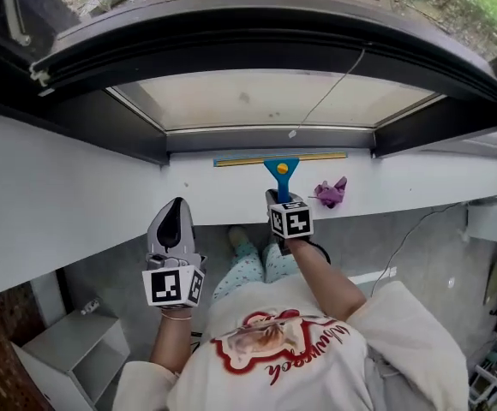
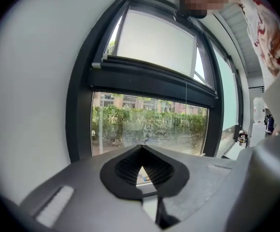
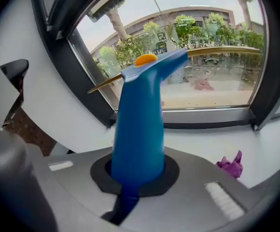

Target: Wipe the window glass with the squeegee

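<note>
White tabletop [image 1: 77,187] runs under the window glass [image 1: 266,97], and at left the left hand-held gripper [image 1: 176,205] hangs pressed together and empty, off the pane. The right hand-held gripper [image 1: 278,197] pinches the squeegee [image 1: 281,163] by its blue handle. Its blade lies left-to-right, low by the frame, and its handle points back at the person, so most wiping seems left.

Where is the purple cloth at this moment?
In the head view the purple cloth lies on the white windowsill, just right of the blue squeegee held in the right gripper.
</note>
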